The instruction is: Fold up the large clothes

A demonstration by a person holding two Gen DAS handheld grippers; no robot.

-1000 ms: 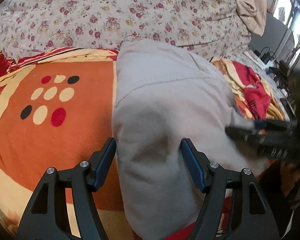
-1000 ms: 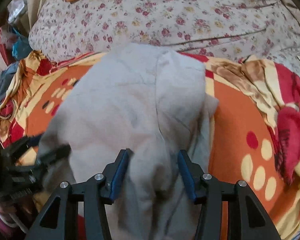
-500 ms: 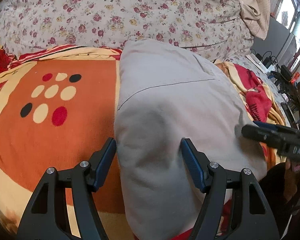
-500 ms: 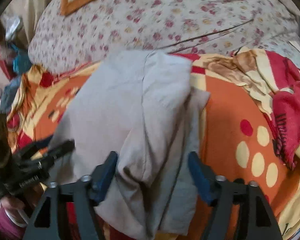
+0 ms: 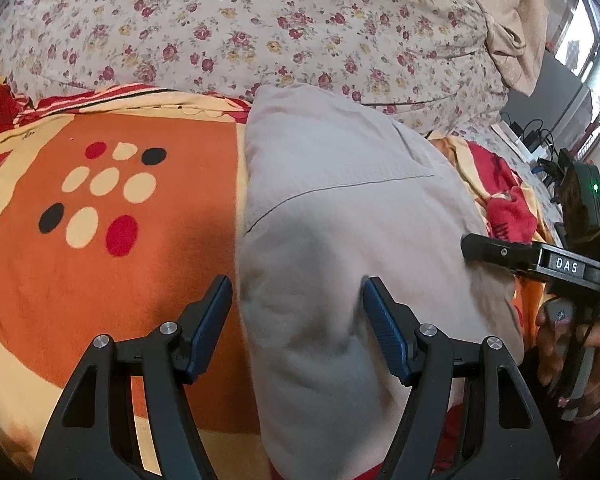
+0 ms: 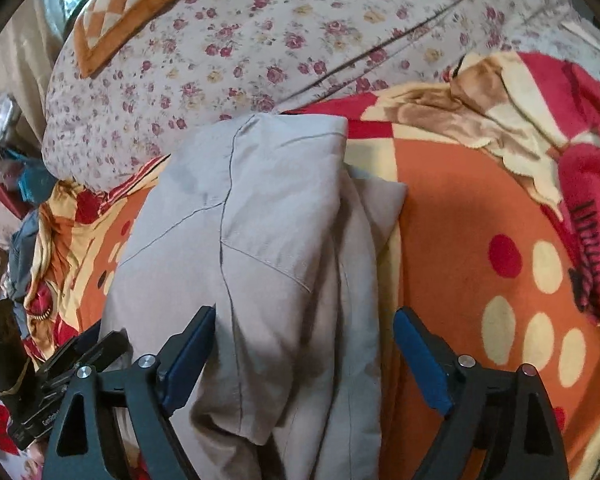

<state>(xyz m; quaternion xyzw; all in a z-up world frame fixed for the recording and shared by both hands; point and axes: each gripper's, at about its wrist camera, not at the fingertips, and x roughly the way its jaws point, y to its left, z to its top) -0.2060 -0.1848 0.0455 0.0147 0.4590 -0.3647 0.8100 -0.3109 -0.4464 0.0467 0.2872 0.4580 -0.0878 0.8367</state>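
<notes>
Both my grippers spread wide over the folded grey garment [image 5: 340,216] on the orange blanket [image 5: 100,264].

My left gripper [image 5: 296,320] hovers low at the garment's near left edge, jaws released, gripping nothing. My right gripper [image 6: 304,364] straddles the right-hand fold, jaws apart; a second ago they sat closer around that fold, and have since widened. The garment lies lengthwise toward the floral quilt [image 5: 260,32].

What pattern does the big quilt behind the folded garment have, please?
Small red and yellow roses on white quilt; left wrist view.

black grippers [image 5: 296,320], blue finger pads [image 5: 384,324]
</notes>
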